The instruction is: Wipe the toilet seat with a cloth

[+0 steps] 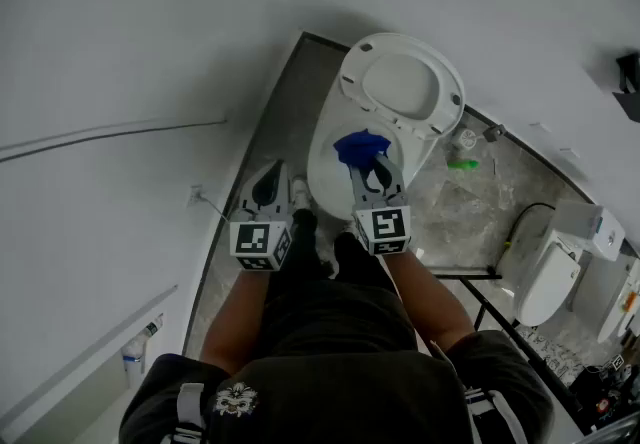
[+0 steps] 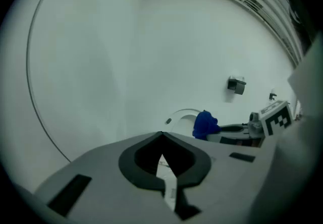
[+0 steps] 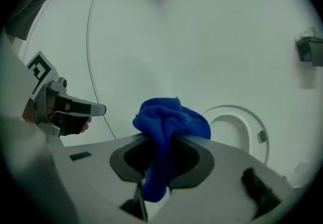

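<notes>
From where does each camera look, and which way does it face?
Head view: on the person's head, steeply down at the toilet; forearms, legs, left gripper, right gripper show.
Left gripper view: rides that gripper, along shut empty jaws toward the wall; no body part clear.
Right gripper view: rides that gripper, along jaws shut on the blue cloth; left-hand fingers show.
Shared: all show toilet and cloth; each gripper view shows the other gripper.
</notes>
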